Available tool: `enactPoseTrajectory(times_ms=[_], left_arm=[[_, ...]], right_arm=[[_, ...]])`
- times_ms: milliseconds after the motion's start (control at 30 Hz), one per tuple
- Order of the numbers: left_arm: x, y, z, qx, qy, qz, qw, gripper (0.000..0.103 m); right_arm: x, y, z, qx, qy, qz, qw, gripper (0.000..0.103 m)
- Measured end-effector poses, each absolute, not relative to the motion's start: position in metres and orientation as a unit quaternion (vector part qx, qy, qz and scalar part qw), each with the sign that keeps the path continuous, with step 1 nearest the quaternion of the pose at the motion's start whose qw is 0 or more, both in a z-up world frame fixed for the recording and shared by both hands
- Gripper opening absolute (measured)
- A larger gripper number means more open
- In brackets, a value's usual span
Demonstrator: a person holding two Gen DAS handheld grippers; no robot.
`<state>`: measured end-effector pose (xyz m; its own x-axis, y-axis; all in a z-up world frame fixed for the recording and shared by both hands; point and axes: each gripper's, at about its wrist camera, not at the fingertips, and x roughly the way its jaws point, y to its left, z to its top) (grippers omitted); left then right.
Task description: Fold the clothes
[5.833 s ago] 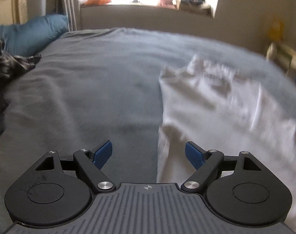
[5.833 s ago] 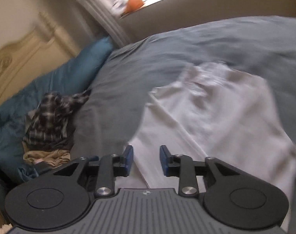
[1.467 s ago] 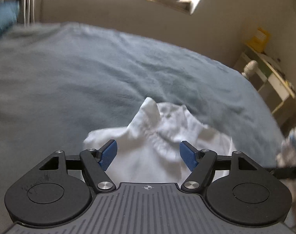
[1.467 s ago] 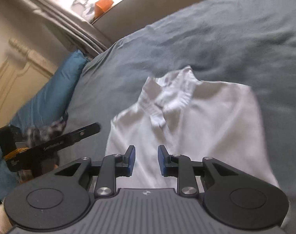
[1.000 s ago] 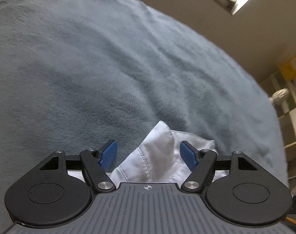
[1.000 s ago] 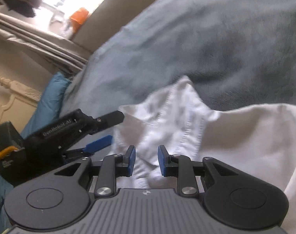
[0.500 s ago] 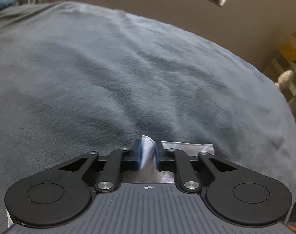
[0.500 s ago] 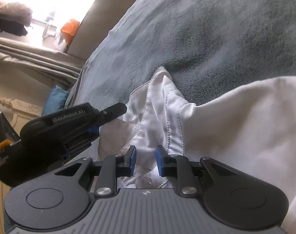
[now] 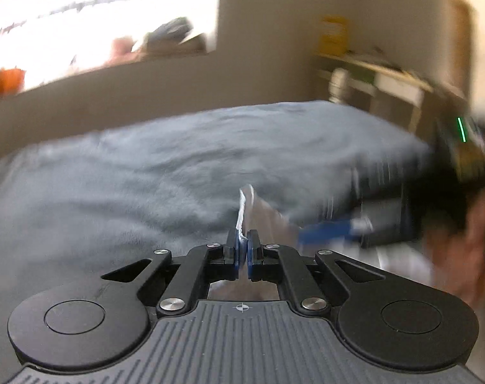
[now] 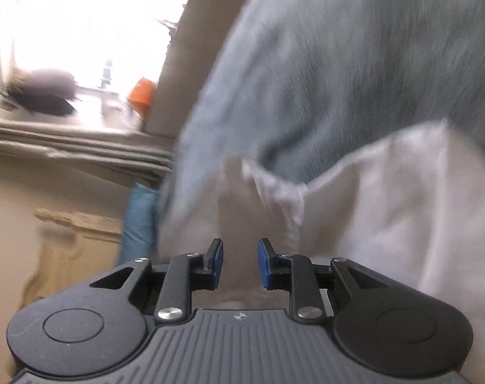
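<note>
On the grey bed (image 9: 146, 176), the left tool (image 9: 241, 251) pinches the soft, limp white shirt (image 10: 386, 198) by its edge, while the right tool (image 10: 239, 260) is opening around cloth.

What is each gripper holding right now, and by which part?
The left gripper is shut on a thin edge of the white shirt, near its collar. The right gripper has shirt fabric between its jaws, which are opening; no firm pinch shows.

you face a blown-out bright window (image 9: 98, 16) above a beige wall (image 9: 274, 48). right of the window stands a blurred wooden shelf (image 9: 386, 80); below it spreads the grey-blue bed cover (image 9: 146, 176).
</note>
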<state>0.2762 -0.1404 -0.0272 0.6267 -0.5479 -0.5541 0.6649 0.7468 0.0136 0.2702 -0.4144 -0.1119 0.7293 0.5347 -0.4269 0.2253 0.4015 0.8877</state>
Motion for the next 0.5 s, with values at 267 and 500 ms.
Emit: enactPoseTrajectory(times_ms=[267, 500], left_arm=[[0.223, -0.141, -0.046, 0.284, 0.192, -0.387, 0.856, 0.004], [0.198, -0.143, -0.076, 0.410, 0.165, -0.409, 0.798, 0.007]], right_arm=[[0.274, -0.439, -0.035, 0.465, 0.325, 0.096, 0.818, 0.029], [0.277, -0.407, -0.016, 0.362, 0.385, 0.114, 0.841, 0.031]])
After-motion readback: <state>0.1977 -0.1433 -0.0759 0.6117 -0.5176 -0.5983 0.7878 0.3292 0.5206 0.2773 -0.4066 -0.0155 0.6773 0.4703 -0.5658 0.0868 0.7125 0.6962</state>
